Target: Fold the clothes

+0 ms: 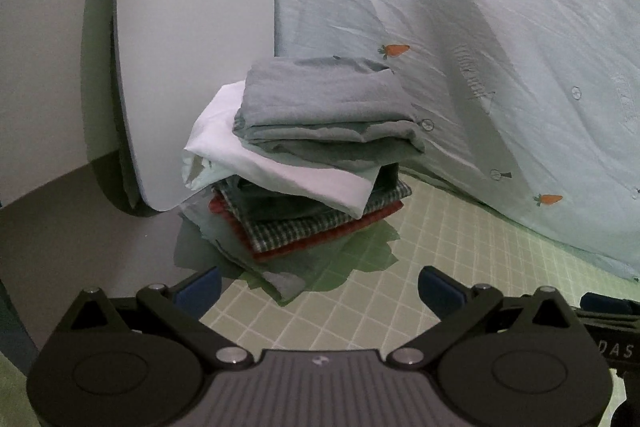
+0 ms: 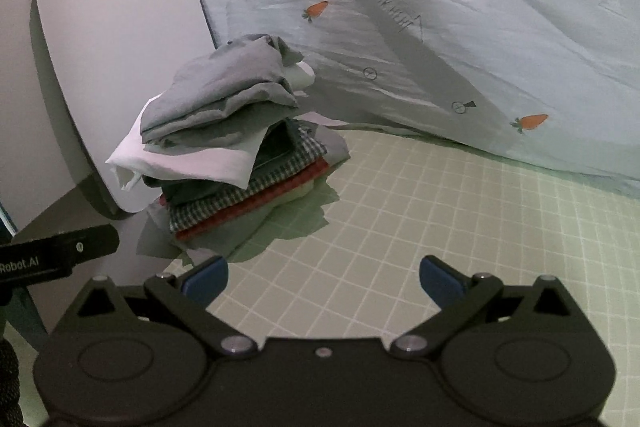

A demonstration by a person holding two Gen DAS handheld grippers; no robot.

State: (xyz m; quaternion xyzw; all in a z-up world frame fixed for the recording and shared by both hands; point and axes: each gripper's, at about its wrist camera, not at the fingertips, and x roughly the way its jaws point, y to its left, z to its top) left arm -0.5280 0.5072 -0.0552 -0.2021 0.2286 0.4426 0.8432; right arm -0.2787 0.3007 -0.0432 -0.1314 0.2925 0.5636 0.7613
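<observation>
A home bedroom: a pale blue quilt printed with small orange carrots (image 1: 500, 39) lies rumpled over a bed covered in a light green sheet with a white grid (image 1: 440, 247). A rounded white padded headboard (image 1: 192, 39) stands against the wall, and a stack of folded household clothes (image 1: 312, 155) sits on the bed.

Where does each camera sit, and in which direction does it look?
Left wrist: on the left gripper, jaws open, facing the clothes stack on the green mat.
Right wrist: on the right gripper, jaws open, facing the stack from further right.
Shared: stack, mat, carrot quilt, white board.
</observation>
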